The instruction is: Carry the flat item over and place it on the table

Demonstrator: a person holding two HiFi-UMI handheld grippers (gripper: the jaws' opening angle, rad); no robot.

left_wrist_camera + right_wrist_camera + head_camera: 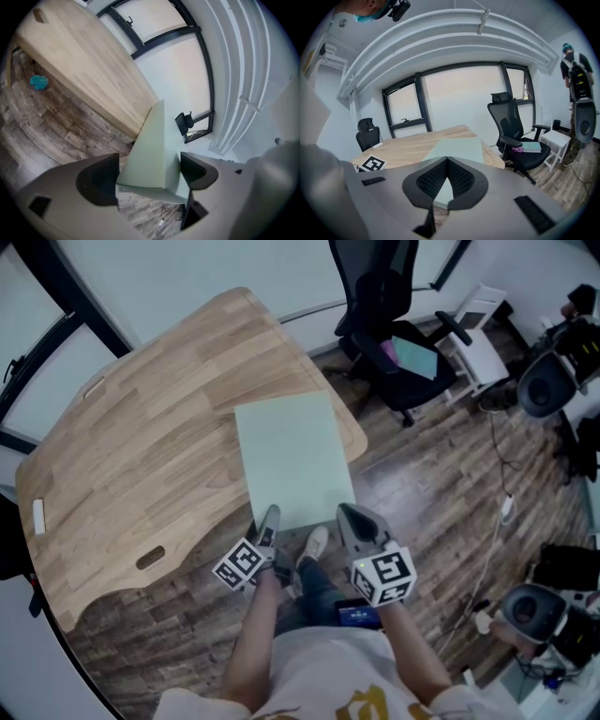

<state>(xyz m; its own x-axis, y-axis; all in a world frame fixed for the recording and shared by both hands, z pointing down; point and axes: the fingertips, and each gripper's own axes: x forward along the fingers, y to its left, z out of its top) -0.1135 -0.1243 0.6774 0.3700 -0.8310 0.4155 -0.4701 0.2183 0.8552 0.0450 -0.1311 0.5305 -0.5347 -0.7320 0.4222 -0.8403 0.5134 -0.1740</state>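
Board (292,460), pale green, flat: lying on wooden table (141,474), near end overhanging table's front edge. Left gripper (149,171): at table's front edge, jaws wide apart, board's corner between them, unpressed. Right gripper (446,183): at same table edge, jaws clamped on board's near edge.
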